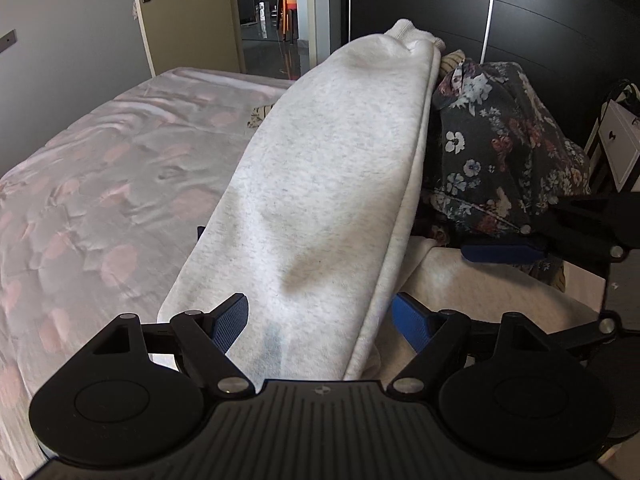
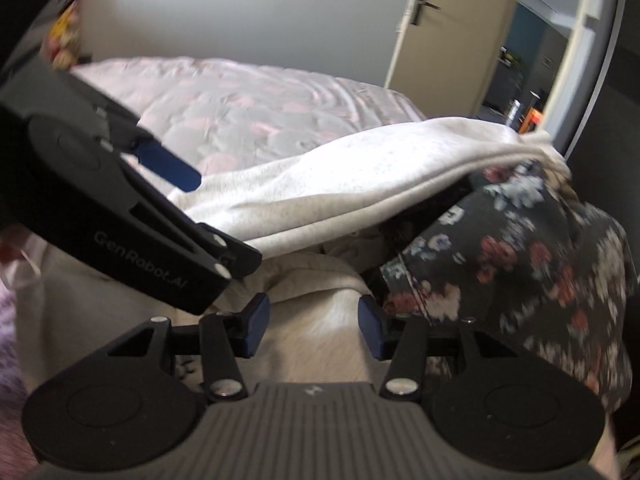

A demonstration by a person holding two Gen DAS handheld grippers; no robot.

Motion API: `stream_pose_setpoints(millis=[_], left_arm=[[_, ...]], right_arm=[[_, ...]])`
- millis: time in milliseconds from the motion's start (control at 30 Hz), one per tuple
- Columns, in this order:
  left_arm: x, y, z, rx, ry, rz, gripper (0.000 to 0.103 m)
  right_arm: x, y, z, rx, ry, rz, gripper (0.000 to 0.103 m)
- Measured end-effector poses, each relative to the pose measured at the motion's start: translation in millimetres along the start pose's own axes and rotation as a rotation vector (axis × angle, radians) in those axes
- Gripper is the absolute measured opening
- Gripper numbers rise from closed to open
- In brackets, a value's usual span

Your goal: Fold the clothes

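Fleece on this grey garment [image 1: 328,184] looks soft, floppy and not slippery, and it's draped from the floral pile [image 1: 500,152] down through my left gripper [image 1: 320,324], jaws wide and not pinching, with my right gripper [image 2: 312,326] half open on nothing, so I'd grab the thick doubled edge.

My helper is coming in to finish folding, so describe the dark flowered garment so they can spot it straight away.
Start at the bed with the pink-and-grey spotted cover. On its right side a pale grey sweatshirt lies draped lengthwise. The flowered garment is the crumpled heap beside it on the right. It is the only dark fabric there, charcoal with white and red blossoms.
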State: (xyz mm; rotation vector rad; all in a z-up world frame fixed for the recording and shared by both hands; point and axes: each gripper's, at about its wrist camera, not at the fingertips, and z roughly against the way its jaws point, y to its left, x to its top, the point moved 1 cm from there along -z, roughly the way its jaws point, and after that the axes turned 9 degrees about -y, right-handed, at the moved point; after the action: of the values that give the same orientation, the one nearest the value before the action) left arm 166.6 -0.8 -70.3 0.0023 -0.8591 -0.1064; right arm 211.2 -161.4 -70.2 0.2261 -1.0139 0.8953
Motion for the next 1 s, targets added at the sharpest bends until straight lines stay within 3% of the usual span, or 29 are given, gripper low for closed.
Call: stream_pose_setpoints(millis=[100,300,400,467,533,567,600,633,767,1000], left_arm=[[1,-6,-5,-0.021,0.000,-0.039,0.079],[2,-7,-20,-0.019,0.032,-0.053,0.078],[2,5,-23,-0.020,0.050,0.009,0.062],[3,15,-22,-0.046,0.049,0.073,0.046],[3,26,-17,-0.070,0.039,0.137,0.031],[4,32,-14,-0.074,0.028,0.167,0.024],[5,38,-9,-0.073,0.014,0.196,0.022],[6,44,-3,-0.062,-0.003,0.223,0.018],[12,74,25,0.052,-0.078,0.290,0.006],[19,123,84,0.167,-0.208,0.409,0.003]], right_arm=[[1,3,-11,-0.011,0.014,0.112,0.061],[0,8,-27,0.027,0.014,0.249,0.058],[3,8,-32,0.030,-0.005,0.268,0.051],[7,9,-35,0.033,-0.015,0.280,0.048],[10,9,-43,0.030,-0.003,0.295,0.036],[12,9,-45,0.024,0.003,0.298,0.035],[13,9,-47,0.013,0.010,0.295,0.030],[14,7,-47,0.007,0.014,0.283,0.024],[23,-5,-34,0.001,-0.014,0.160,0.018],[53,0,3,-0.099,-0.170,0.169,0.014]])
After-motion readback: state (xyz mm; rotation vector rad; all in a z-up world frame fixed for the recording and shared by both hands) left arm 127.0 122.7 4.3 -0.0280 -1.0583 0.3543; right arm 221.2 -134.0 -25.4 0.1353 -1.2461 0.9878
